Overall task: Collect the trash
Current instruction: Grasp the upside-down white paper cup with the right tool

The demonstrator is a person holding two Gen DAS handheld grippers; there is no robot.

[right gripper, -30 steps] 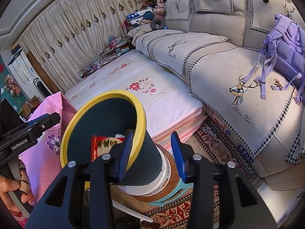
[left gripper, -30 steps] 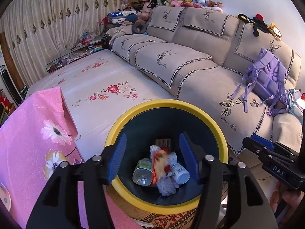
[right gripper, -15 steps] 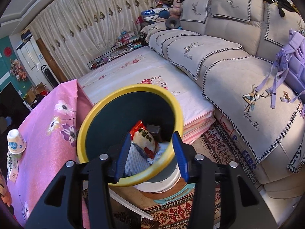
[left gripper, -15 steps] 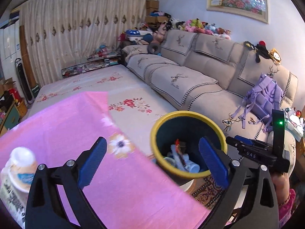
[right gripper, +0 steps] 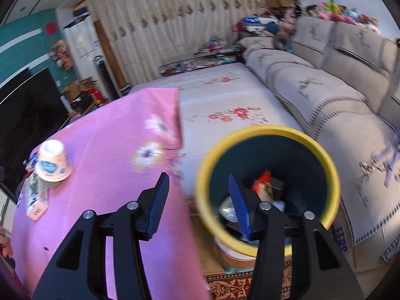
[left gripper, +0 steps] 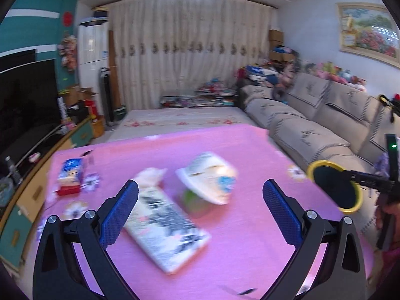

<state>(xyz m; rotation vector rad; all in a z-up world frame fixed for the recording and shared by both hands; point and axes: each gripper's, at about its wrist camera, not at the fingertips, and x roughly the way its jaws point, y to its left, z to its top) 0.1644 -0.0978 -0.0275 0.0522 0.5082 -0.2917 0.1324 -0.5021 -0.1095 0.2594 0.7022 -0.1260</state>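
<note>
My left gripper (left gripper: 200, 212) is open and empty above the pink tablecloth (left gripper: 250, 237). Between its fingers lie a flat white printed carton (left gripper: 165, 227) and an upturned white paper cup (left gripper: 210, 177), both blurred. A small blue and red packet (left gripper: 70, 175) lies at the far left of the table. My right gripper (right gripper: 198, 205) stands partly open over the near rim of the yellow-rimmed dark bin (right gripper: 270, 192), with its right finger inside the rim. The bin holds several pieces of trash and also shows in the left wrist view (left gripper: 335, 186).
A beige sofa (right gripper: 325, 80) runs along the right. A floral mattress (right gripper: 220, 105) lies between table and sofa. A TV cabinet (left gripper: 37, 150) stands at the left. A patterned rug (right gripper: 232, 285) lies under the bin's stand.
My left gripper has swung left from above the bin to over the table and opened wide. My right gripper has opened somewhat on the bin's rim, and the bin looks more upright.
</note>
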